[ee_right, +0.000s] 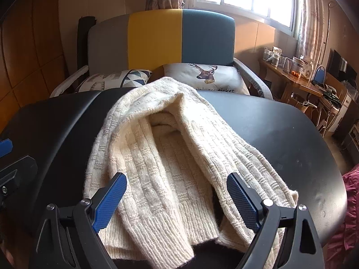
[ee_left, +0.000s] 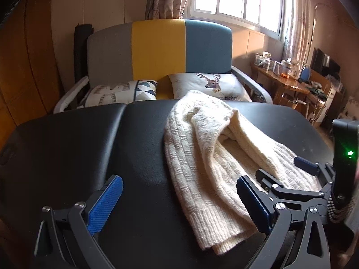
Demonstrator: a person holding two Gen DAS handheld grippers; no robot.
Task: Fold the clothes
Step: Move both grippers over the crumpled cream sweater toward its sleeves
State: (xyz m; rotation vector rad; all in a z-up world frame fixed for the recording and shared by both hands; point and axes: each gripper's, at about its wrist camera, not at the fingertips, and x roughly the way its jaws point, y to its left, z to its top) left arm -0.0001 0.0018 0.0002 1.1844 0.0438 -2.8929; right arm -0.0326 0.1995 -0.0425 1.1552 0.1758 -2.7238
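Left wrist view: the left gripper (ee_left: 179,204) hangs low over the black padded table (ee_left: 89,148) with its blue ribbed pads spread wide and nothing between them, its right pad beside the near hem of the sweater (ee_left: 208,157). That cream, chunky-knit sweater lies in a loose heap right of the table's middle, one layer flopped over another, which fits either a half-made fold or a rumpled pile. Further right, the right gripper (ee_right: 177,199) is likewise spread and empty above the ribbed hem, probably placed to pinch an edge.
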